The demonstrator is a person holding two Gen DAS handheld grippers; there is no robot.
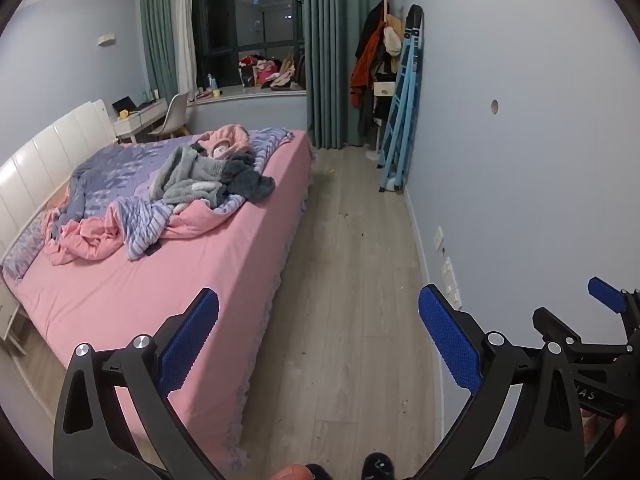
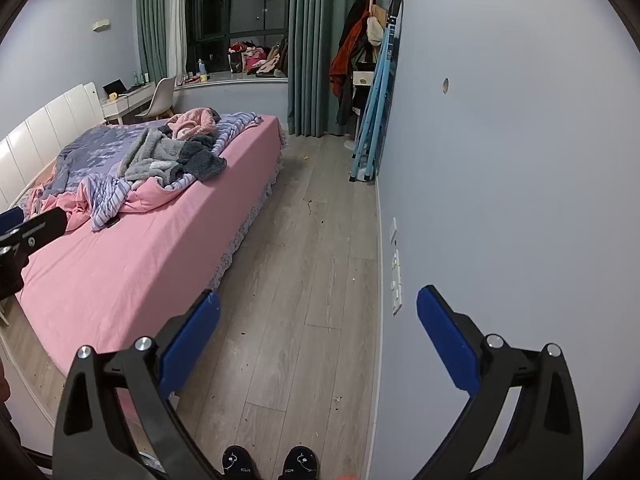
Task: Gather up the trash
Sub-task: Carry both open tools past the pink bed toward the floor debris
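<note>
Left wrist view: a pink bed (image 1: 132, 292) is seen beside bare wood floor (image 1: 352, 280), where small scraps of trash (image 1: 330, 171) lie near the curtain — well apart from both tools. Left tool (image 1: 319, 338) and right tool (image 2: 318, 338) are held wide, nothing between.

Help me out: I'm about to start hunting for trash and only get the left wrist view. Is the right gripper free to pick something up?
Observer: Yes. The right wrist view shows the right gripper with both fingers wide apart and nothing between them.
Operator: Any litter ahead of it?
Observer: What may be only a smudge for you reads here as a thin, dark curled strand on the wood floor, between the bed and the wall.
Operator: Where is my gripper from there?
Observer: The left gripper shows at the far left edge, in front of the pink bed.
</note>
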